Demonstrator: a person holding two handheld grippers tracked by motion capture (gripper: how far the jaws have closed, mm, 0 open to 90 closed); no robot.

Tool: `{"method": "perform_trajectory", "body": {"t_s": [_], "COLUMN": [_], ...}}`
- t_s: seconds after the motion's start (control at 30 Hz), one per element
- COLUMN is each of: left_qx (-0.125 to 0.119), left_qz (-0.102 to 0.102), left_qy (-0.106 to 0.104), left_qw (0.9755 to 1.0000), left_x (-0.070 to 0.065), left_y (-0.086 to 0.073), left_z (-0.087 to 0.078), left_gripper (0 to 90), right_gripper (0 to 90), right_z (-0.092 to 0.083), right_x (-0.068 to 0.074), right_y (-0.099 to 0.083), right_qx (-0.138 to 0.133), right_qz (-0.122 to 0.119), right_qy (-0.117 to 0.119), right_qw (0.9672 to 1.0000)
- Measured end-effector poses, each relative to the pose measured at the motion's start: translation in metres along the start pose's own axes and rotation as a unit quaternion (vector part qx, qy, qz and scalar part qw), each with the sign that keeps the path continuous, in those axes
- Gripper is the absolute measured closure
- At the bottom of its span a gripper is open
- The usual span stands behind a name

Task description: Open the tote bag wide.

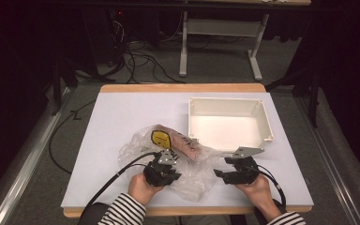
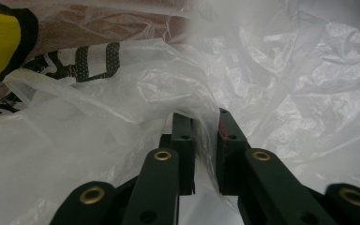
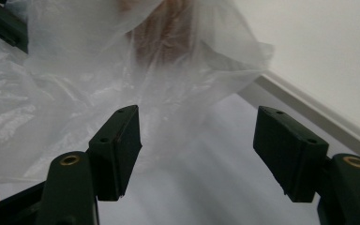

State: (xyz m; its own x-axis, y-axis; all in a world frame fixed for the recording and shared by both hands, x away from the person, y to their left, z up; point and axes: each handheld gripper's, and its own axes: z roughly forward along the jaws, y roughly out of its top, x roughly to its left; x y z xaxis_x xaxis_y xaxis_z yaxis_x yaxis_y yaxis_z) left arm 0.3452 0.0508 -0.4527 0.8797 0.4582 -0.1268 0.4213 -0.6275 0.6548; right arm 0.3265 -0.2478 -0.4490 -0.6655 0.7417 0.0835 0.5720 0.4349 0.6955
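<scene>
Though veiled by film, packet (image 1: 176,141) seemingly angled near-right.

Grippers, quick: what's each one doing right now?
Left gripper: nearly closed, plastic bag film pinched between its jaws.
Right gripper: open, holding nothing.
</scene>
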Motion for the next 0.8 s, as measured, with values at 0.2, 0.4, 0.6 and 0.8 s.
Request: {"method": "perform_trajectory", "body": {"t_s": [0.2, 0.4, 0.6, 0.8], "left_qx": [0.003, -0.005, -0.010, -0.027], "left_qz": [0.001, -0.002, 0.005, 0.003], "left_qy": [0.002, 0.011, 0.037, 0.054], "left_qw": [1.0000, 0.9999, 0.9993, 0.9982], "left_x": [-0.002, -0.001, -0.004, -0.005], "left_y": [0.000, 0.001, 0.000, 0.001], "left_z": [-0.002, -0.007, -0.018, -0.036], "left_gripper": [78.2, 67.6, 48.3, 42.3], "right_gripper": [50.6, 76.3, 89.7, 90.0], "right_z": [0.010, 0.015, 0.015, 0.015], "right_x": [0.005, 0.004, 0.004, 0.003], "right_y": [0.004, 0.005, 0.004, 0.003], "right_qx": [0.019, 0.043, 0.058, 0.069], "right_qz": [-0.006, -0.015, -0.031, -0.039], "right_qy": [0.014, 0.015, 0.012, 0.007], "right_qw": [0.9997, 0.9989, 0.9978, 0.9968]}}
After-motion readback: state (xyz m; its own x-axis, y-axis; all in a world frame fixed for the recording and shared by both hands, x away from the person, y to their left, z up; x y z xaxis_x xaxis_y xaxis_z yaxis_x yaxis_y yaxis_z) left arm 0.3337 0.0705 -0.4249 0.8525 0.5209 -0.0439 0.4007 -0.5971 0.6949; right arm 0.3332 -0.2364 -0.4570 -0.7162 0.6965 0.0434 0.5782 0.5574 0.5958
